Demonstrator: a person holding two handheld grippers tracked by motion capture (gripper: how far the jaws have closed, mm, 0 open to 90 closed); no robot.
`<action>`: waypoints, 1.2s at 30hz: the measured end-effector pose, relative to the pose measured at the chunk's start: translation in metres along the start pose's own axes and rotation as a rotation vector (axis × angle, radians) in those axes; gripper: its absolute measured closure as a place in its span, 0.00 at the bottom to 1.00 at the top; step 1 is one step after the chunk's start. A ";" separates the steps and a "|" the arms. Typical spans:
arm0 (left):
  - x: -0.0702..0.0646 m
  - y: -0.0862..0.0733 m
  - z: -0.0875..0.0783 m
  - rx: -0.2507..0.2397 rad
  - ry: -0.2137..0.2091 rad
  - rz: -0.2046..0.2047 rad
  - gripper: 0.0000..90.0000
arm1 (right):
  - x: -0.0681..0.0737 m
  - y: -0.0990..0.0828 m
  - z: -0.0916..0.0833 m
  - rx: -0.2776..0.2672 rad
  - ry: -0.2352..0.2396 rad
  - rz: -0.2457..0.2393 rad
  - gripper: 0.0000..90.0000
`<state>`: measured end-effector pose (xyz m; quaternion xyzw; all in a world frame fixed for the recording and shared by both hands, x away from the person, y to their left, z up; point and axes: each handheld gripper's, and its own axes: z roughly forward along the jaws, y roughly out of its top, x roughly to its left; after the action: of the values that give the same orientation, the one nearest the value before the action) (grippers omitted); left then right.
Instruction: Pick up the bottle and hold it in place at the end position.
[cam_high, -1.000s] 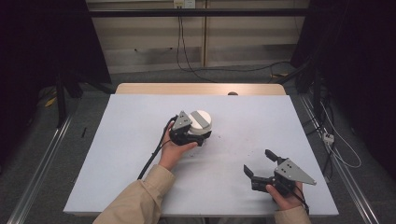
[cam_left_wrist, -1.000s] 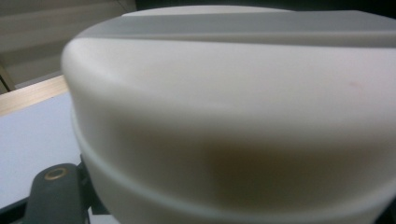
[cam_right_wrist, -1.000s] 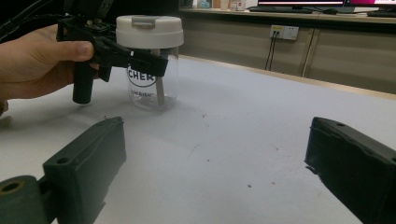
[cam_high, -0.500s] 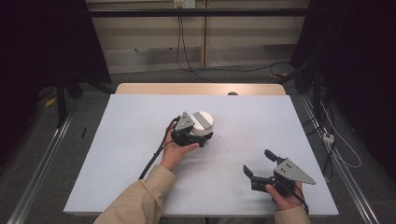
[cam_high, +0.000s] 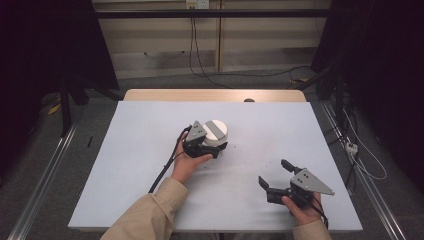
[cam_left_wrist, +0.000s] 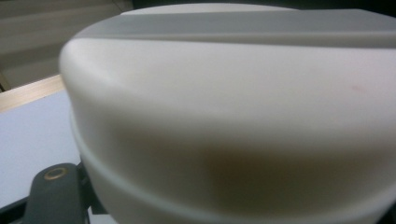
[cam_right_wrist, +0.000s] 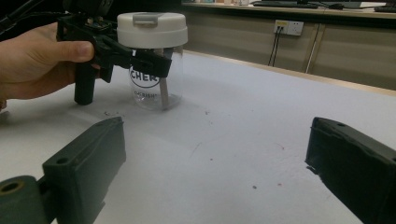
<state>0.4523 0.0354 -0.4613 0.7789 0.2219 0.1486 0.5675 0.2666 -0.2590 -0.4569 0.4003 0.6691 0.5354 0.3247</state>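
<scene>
A clear jar with printed lettering and a white lid with a grey tab stands upright near the middle of the pale table. My left gripper is shut on the jar just under the lid, its black jaws hugging the clear wall, and a hand holds it from the left. In the left gripper view the lid looms very close and blurred. My right gripper rests low at the table's front right, open, with nothing between its jaws; it points towards the jar.
A wooden strip runs along the table's far edge. Cables trail over the floor behind and to the right, and metal rails flank the table. A wall socket sits on the back wall. Bare tabletop lies between the two grippers.
</scene>
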 end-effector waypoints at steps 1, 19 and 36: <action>0.000 0.000 0.000 0.000 0.000 0.001 0.21 | 0.000 0.000 0.001 0.003 -0.001 0.003 0.05; -0.002 -0.001 -0.001 -0.002 0.008 0.010 0.21 | -0.003 0.006 0.020 0.044 0.000 0.027 0.05; -0.002 -0.001 -0.002 0.000 0.010 0.021 0.21 | 0.009 0.017 0.042 0.062 0.038 0.021 0.06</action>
<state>0.4492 0.0360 -0.4614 0.7804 0.2165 0.1582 0.5649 0.3022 -0.2303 -0.4499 0.4068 0.6872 0.5252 0.2940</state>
